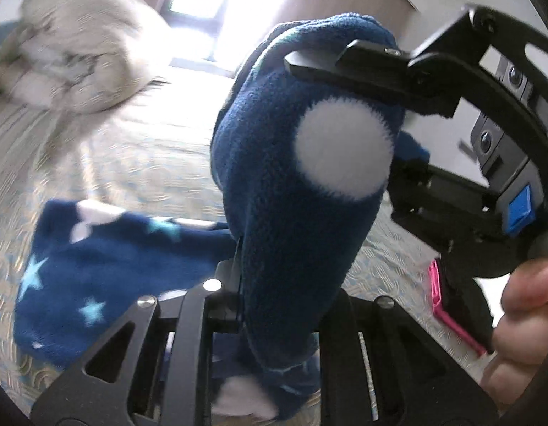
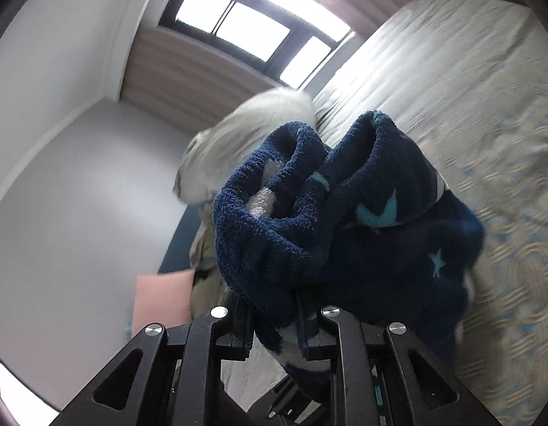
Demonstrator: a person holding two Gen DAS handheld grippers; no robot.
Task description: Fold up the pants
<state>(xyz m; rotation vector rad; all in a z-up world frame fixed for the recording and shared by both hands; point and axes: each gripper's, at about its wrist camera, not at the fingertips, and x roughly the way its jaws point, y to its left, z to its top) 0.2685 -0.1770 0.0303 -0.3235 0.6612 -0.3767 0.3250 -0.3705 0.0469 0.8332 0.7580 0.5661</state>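
Observation:
The pants (image 1: 274, 177) are dark blue fleece with white dots and light blue stars. In the left wrist view my left gripper (image 1: 270, 305) is shut on a bunched part of them, held above the bed. The rest of the pants (image 1: 96, 269) hangs down to the left over the bedspread. My right gripper (image 1: 345, 56) reaches in from the right and clamps the top of the same fold. In the right wrist view my right gripper (image 2: 274, 319) is shut on the ribbed cuffs (image 2: 309, 191), lifted above the bed.
A beige patterned bedspread (image 1: 139, 149) covers the bed below. A pale pillow (image 1: 78, 53) lies at the head of the bed near a bright window (image 2: 245, 28). A pink object (image 1: 448, 305) lies on the bed by my right hand. A grey wall (image 2: 61, 142) stands to the left.

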